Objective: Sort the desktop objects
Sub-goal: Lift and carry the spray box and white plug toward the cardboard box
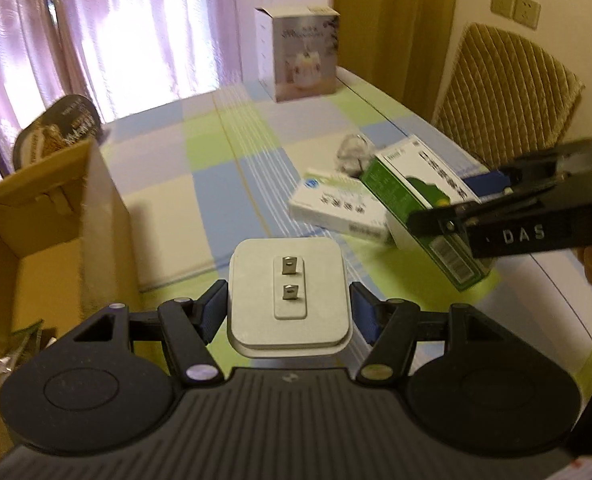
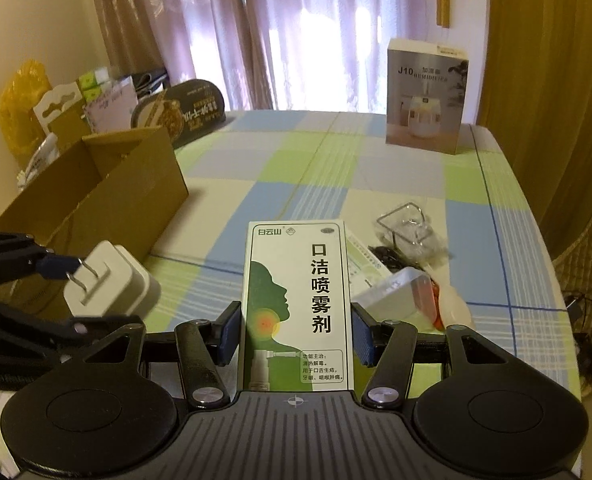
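here, two grippers, each pinching one thing above the table (image 2: 376, 184): left gripper (image 1: 289, 312) a white charger (image 1: 289, 292), right gripper (image 2: 296, 332) a green-white spray box (image 2: 298, 304). one open cardboard box (image 2: 107, 188) sits left; the clear packet (image 2: 410, 228) is hard to make out.

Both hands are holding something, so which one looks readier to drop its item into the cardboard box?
Probably the left. Its tongs grip the white plug right beside the open cardboard box, while the right tongs hold the green-and-white spray box farther from it.
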`<action>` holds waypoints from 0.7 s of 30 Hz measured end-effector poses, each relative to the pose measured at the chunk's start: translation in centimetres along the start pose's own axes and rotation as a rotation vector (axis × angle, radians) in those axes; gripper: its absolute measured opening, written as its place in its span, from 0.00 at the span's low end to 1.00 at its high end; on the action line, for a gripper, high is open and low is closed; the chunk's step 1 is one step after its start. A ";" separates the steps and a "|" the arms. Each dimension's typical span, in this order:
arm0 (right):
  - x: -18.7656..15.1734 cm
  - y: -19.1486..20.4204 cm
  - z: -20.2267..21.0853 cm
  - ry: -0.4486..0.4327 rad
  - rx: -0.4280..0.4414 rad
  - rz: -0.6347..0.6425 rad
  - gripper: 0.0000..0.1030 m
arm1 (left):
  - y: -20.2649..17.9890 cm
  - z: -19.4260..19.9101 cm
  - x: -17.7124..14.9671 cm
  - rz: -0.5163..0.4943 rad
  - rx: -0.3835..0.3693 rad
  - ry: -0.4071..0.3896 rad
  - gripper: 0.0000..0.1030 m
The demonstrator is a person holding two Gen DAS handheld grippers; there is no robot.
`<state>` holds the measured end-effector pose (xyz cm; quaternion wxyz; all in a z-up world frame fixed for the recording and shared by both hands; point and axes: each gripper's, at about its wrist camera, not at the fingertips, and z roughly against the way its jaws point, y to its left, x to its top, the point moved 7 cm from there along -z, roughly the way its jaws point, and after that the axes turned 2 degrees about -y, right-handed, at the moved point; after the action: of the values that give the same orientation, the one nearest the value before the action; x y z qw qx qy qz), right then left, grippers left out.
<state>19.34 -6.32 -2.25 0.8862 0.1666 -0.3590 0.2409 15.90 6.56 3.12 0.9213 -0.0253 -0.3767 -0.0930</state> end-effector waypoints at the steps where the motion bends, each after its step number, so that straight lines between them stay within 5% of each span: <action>1: 0.1 0.2 0.0 -0.004 0.002 0.001 0.51 | 0.5 0.3 0.2 0.005 0.008 -0.007 0.58; 21: 6.6 11.1 0.3 -0.137 0.194 0.083 0.51 | 13.7 7.7 1.2 0.225 0.233 -0.116 0.58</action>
<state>17.20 4.74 4.02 0.8286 0.2525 -0.4002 0.2991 14.08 20.74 9.78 0.8994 0.0343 -0.4321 0.0565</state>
